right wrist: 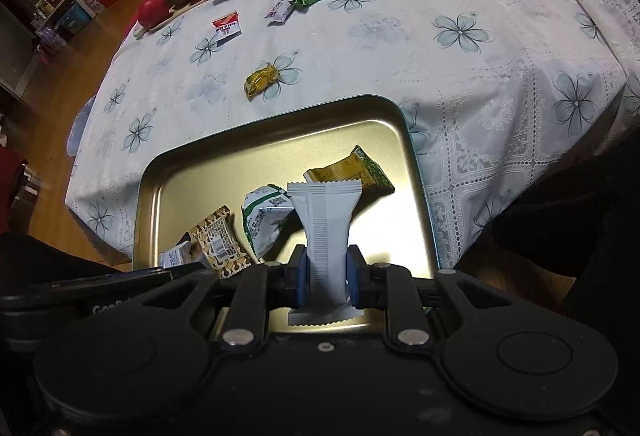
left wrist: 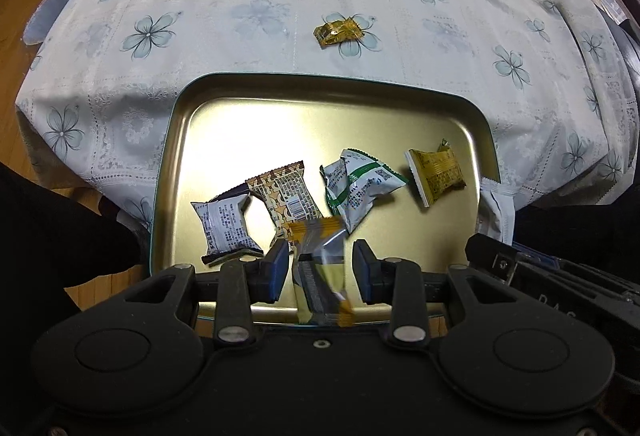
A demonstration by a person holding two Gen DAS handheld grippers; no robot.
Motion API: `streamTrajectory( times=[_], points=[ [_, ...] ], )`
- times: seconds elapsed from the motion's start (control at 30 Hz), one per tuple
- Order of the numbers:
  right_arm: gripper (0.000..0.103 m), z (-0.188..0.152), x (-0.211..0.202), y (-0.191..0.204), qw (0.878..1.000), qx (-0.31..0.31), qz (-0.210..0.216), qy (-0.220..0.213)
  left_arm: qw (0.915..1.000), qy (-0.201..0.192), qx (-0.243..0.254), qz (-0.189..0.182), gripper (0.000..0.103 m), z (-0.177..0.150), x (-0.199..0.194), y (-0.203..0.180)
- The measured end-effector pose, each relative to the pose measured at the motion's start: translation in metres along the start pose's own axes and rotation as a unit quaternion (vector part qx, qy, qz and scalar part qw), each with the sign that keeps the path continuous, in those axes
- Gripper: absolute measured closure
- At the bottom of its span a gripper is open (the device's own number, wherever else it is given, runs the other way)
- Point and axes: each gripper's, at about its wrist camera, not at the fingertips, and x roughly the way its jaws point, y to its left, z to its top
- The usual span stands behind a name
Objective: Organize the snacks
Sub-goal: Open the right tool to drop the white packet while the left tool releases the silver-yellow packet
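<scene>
Holding white snack packet (right wrist: 326,236) clamped in right gripper (right wrist: 325,278) above gold tray (right wrist: 144,192); left gripper (left wrist: 321,270) released, blurred wrapper (left wrist: 322,268) falling. Risk: release near rim, landing outside.

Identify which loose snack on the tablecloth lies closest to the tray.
The gold-wrapped candy, alone just beyond the tray rim; the red, white and green packets sit farther back.

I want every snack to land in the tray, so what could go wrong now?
1. The clear gold-striped packet looks blurred between the left claw's open pads; it may bounce off the piled snacks.
2. The right claw pinches the white packet near the gold tray's right rim; let go there, it could slip over the rim.
3. The tray overhangs the table's edge and might tip.
</scene>
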Motion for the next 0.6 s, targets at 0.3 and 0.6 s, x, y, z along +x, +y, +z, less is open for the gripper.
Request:
streamTrajectory(
  times=[0.3, 0.6],
  points=[
    [0.076, -0.003, -0.004, -0.004, 1.000, 0.000, 0.018, -0.002, 0.9996, 0.009, 0.003, 0.027, 0.059, -0.003, -0.001, -0.005],
    [0.072, -0.001, 0.018, -0.006, 0.999, 0.012, 0.010, 0.031, 0.9989, 0.036, -0.007, 0.029, 0.059, 0.003, 0.012, 0.001]
  ],
)
